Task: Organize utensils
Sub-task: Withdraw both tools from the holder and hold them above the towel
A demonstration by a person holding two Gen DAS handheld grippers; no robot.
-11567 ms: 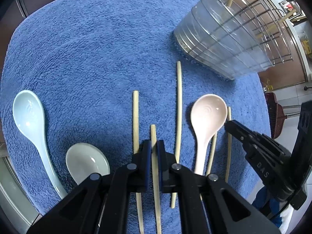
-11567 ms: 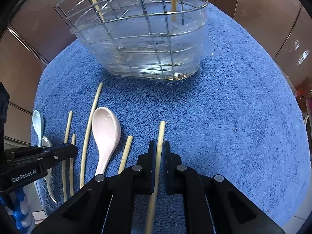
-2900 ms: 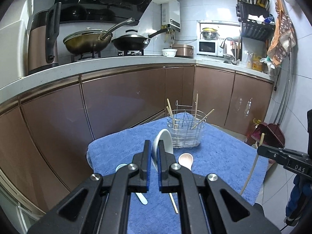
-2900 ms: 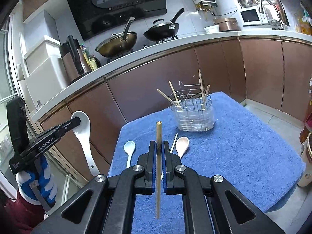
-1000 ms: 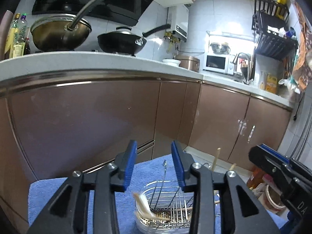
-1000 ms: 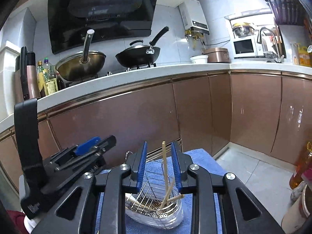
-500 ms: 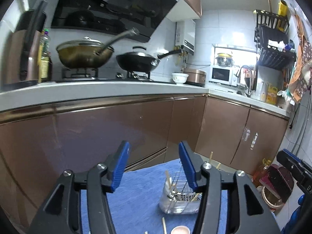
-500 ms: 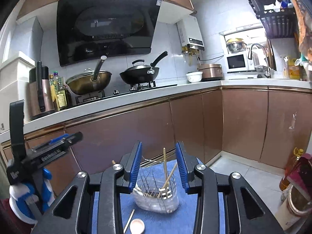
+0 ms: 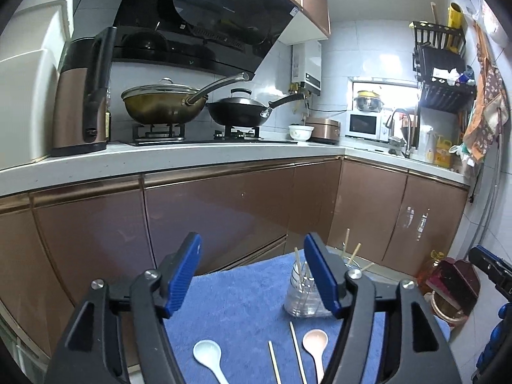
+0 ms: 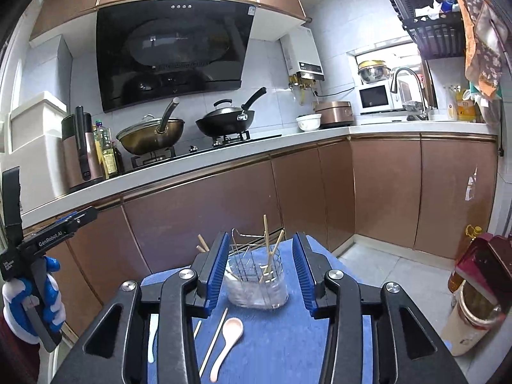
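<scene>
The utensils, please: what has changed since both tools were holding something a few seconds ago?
The left tool let go of its white spoon, the right tool its chopstick; both now stand open and empty, jaws just opening. The holder, pink spoon and pale blue spoon stayed put.

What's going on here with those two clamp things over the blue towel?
A person is sorting utensils into a wire holder on a blue towel. Both the left gripper and right gripper are empty, their jaws just opening. Chopsticks already stand in the holder. A pink spoon, a pale blue spoon and loose chopsticks lie on the towel.
</scene>
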